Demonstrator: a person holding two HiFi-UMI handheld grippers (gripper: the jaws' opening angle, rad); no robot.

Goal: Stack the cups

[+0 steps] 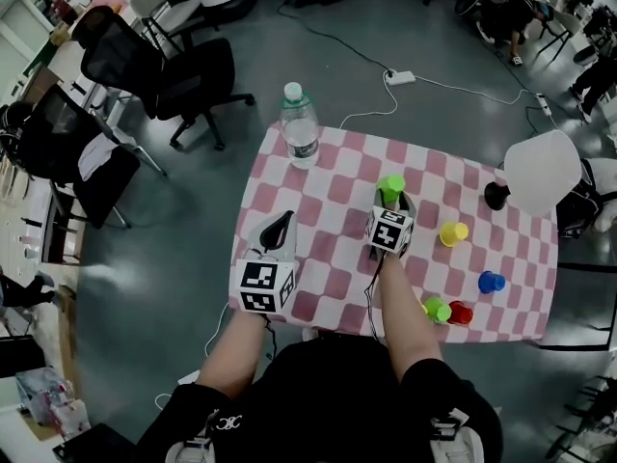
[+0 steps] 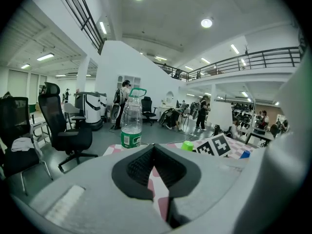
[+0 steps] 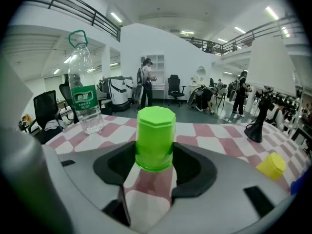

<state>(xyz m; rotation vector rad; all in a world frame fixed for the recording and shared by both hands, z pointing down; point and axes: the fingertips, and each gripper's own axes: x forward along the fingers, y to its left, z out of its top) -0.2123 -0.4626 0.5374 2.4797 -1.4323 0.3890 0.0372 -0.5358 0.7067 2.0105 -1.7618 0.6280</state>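
The green cup, upside down at the middle of the checked table, is clamped low on its walls between the pads of the right gripper. It is judged light, thin, smooth plastic with a taper, so a gentle hold near the rim suits it. The left gripper has its jaws together and is empty.

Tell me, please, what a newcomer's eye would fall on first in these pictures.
A bright green cup, upside down, is clasped in the right tongs at the middle of the pink-checked tablecloth. A water bottle stands at its far left corner; a yellow cup, a blue cup, a lime cup and a red cup are scattered to the right.
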